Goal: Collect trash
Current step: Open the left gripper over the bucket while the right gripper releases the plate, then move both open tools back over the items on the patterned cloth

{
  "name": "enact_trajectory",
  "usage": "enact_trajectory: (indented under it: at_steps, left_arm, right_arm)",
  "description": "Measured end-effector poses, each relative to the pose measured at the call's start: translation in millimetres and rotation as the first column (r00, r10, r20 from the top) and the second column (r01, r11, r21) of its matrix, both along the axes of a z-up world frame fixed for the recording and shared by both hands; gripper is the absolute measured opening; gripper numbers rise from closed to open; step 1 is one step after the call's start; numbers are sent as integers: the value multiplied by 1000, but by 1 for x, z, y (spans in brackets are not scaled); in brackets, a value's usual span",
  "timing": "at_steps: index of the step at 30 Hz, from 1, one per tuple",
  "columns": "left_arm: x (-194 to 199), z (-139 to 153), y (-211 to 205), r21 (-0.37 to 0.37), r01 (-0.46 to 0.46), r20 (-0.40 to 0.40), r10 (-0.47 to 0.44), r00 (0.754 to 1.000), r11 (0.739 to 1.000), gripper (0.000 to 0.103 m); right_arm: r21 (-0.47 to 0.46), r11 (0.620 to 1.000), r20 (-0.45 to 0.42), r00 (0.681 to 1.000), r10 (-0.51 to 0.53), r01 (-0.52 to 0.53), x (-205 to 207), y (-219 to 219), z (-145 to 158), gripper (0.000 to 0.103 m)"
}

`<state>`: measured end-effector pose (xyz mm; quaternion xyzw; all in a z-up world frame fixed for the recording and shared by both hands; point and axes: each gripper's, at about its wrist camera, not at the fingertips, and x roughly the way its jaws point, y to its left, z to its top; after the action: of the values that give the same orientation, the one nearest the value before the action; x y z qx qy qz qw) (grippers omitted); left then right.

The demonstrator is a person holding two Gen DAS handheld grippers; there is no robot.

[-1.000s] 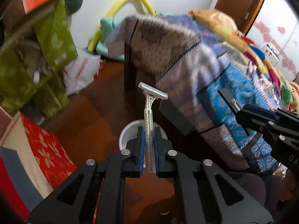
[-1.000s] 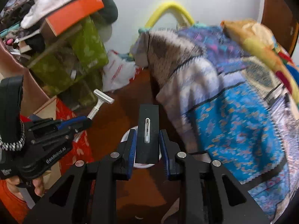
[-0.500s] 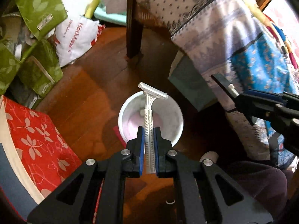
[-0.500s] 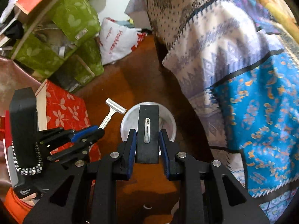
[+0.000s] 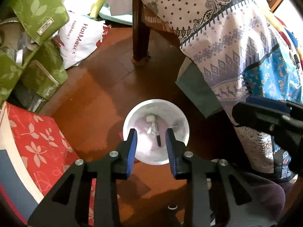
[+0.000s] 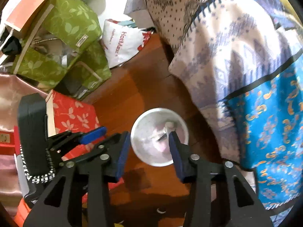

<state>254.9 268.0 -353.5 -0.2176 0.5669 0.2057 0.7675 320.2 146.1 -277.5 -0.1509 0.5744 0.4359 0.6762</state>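
A white round bin (image 5: 181,117) stands on the brown wooden floor; it also shows in the right wrist view (image 6: 141,132). Inside it lie a grey razor (image 5: 152,126) and a dark flat item (image 5: 158,139), blurred in the right wrist view (image 6: 162,138). My left gripper (image 5: 151,147) is open and empty just above the bin. My right gripper (image 6: 149,151) is open and empty above the bin too. The right gripper shows at the right edge of the left wrist view (image 5: 269,117); the left gripper shows at the left of the right wrist view (image 6: 79,138).
A bed with patterned blankets (image 5: 236,43) and a wooden bed leg (image 5: 140,34) stand behind and right of the bin. Green leaf-print boxes (image 5: 36,11), a white plastic bag (image 5: 79,37) and a red flowered box (image 5: 32,138) crowd the left.
Both grippers opened over the bin. The razor left my left gripper and the dark flat item left my right gripper; both now lie in the bin. Both views tilted further down.
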Motion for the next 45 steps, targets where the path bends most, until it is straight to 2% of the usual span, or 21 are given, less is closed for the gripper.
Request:
enact_trajectory:
  at_steps: [7, 12, 24, 30, 38, 45]
  left_arm:
    - [-15, 28, -3, 14, -15, 35, 14, 999, 1000, 30]
    - [-24, 59, -10, 50, -25, 76, 21, 997, 998, 30]
    - [-38, 146, -61, 162, 17, 203, -51, 978, 987, 30]
    - [-41, 194, -98, 217, 46, 277, -107, 955, 975, 30]
    - [-38, 247, -149, 283, 82, 368, -187, 911, 956, 33]
    - [-17, 278, -195, 319, 120, 431, -257, 865, 940, 43]
  right_arm:
    - [13, 1000, 31, 1000, -3, 2, -5, -17, 16, 39]
    - [38, 999, 75, 997, -11, 8, -10, -31, 35, 39]
    - [157, 987, 227, 971, -75, 39, -30, -92, 112, 39]
    - [228, 971, 293, 947, -133, 66, -40, -132, 152, 39]
    - [325, 939, 359, 903, -234, 114, -44, -191, 196, 39]
    - [390, 900, 418, 834, -360, 193, -33, -252, 222, 39]
